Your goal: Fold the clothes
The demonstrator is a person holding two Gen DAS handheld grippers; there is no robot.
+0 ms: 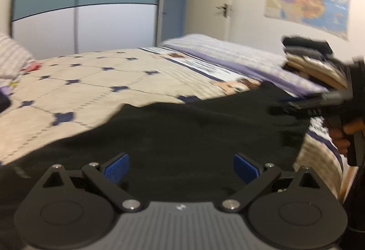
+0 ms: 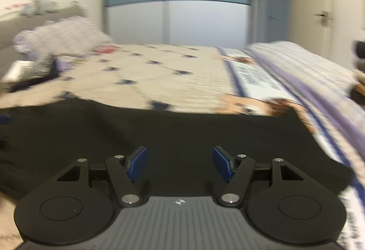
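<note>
My left gripper (image 1: 181, 166): jaws apart, nothing between. My right gripper (image 2: 180, 164): jaws apart, nothing between. Black garment (image 1: 182, 127) spread flat along near edge of bed (image 1: 91, 81), under both.

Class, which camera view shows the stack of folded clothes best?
The left wrist view: the stack of folded clothes sits whole at the right, dark pieces over beige. The right wrist view catches only a blurred sliver at its right edge.
</note>
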